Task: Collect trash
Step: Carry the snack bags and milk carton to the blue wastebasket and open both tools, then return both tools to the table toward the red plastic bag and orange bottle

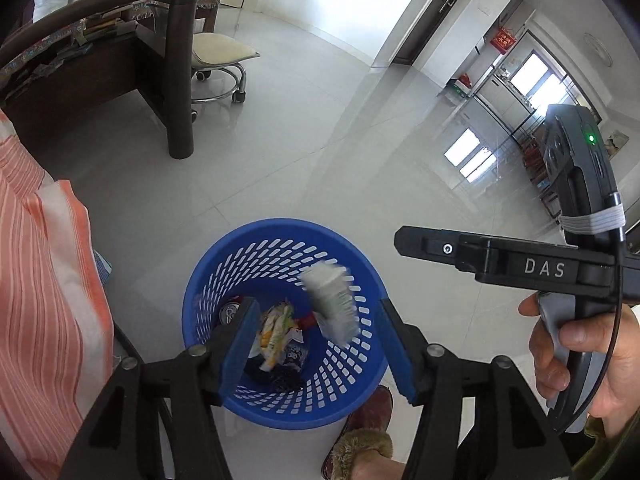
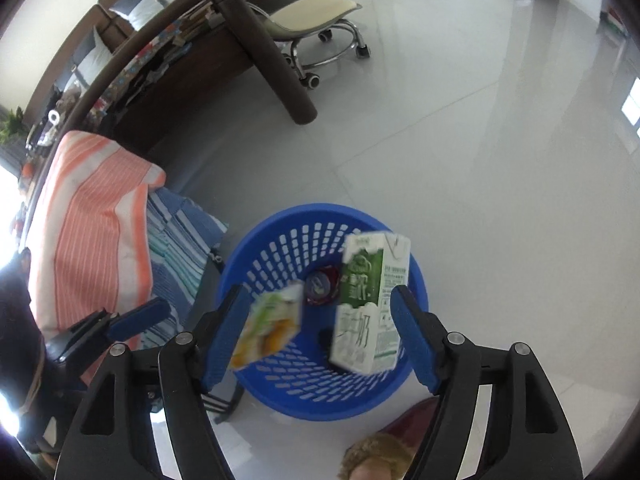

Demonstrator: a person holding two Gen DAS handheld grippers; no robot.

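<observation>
Glossy pale floor tiles (image 1: 320,152) are filling both views, with a dark wooden desk (image 1: 120,60) at 10 o'clock and a wheeled stool (image 1: 218,68) behind it.

Left wrist view: the left gripper (image 1: 314,344) is standing spread over the blue basket (image 1: 224,280), nothing between its pads. A white-green carton (image 1: 330,300), motion-blurred, is dropping inside the basket's rim toward 1 o'clock of the wrapper (image 1: 276,328) and can (image 1: 230,312) already lying on the bottom. The right gripper (image 1: 404,242) is crossing at 3 o'clock, held by a hand (image 1: 584,356).

Right wrist view: the right gripper (image 2: 316,332) is spread too, pads touching nothing. The carton (image 2: 370,304) is falling free near its 3 o'clock pad, and a blurred yellow-green pack (image 2: 268,324) is falling near the 9 o'clock pad, both over the basket mouth (image 2: 256,248).

Judgement: the release is well centred. Best practice looks like keeping both grippers above the rim until the pieces land, then checking nothing bounces out toward the slipper (image 1: 368,420) at 6 o'clock.
</observation>
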